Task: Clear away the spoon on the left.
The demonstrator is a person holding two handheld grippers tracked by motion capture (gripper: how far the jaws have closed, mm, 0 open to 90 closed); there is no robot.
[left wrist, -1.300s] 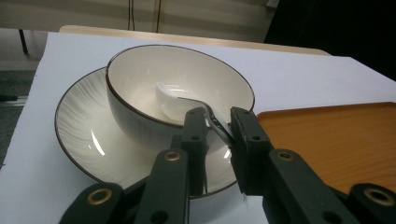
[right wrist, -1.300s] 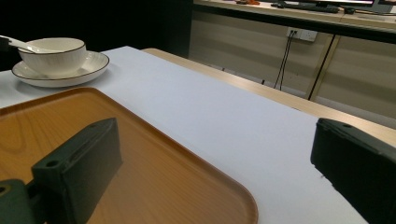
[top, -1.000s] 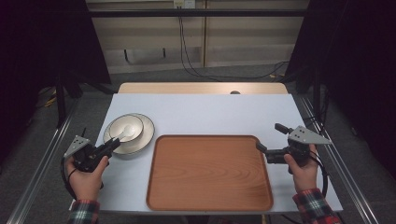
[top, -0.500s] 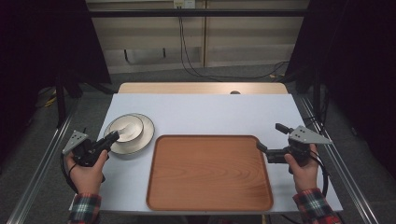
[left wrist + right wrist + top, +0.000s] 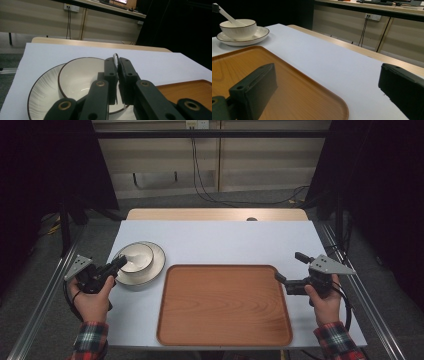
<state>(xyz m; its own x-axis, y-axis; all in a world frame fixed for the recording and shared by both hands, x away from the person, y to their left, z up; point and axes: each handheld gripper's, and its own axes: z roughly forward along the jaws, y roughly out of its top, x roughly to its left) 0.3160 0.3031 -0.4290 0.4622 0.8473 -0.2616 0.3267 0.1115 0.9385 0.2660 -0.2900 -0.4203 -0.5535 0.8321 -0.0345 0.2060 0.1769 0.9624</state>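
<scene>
Left gripper view shows the left gripper [image 5: 117, 65] clamped on a spoon [image 5: 115, 59] handle over the bowl [image 5: 82, 75], while the right gripper [image 5: 291, 269] stands apart beside the tray [image 5: 225, 305].

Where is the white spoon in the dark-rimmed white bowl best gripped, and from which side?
At its slim handle end, from the near-left: the white spoon leans out over the dark-rimmed white bowl rim, where the left gripper pinches it.

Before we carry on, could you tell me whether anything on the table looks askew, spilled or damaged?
Nothing stands out. The bowl sits squarely on its plate, the wooden tray lies flat and bare, and no spill shows. The left gripper pinches the spoon handle.
</scene>
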